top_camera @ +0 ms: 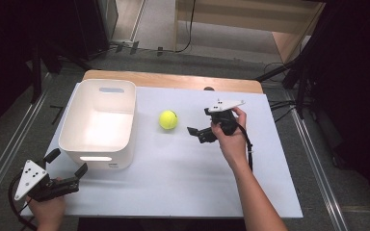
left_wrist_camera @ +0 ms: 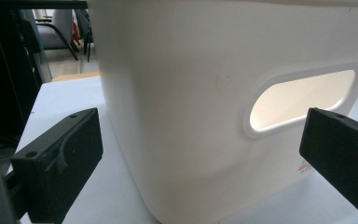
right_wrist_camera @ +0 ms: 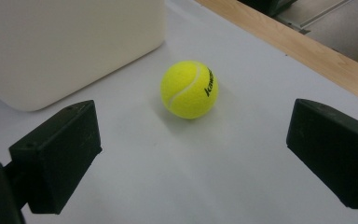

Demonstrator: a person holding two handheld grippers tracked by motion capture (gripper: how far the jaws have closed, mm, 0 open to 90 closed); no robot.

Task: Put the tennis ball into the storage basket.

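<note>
From up top the person's left hand (top_camera: 48, 211) runs off the bottom edge, and part of the cable loop by it goes out of frame too. The white bin (left_wrist_camera: 205, 107) is way too close in the left gripper view: its top and right side are chopped off, and the tiny red print low on its wall, half tucked behind the right jaw, can't be read. In the right gripper view the black lettering on the tennis ball (right_wrist_camera: 189, 89) curves off around the side, so only part is readable, and the bin there is just a cut-off corner.

A lab-like recording room: dark tripod stands (top_camera: 289, 72), floor cables (top_camera: 279, 103), white-covered table (top_camera: 183, 178).
</note>
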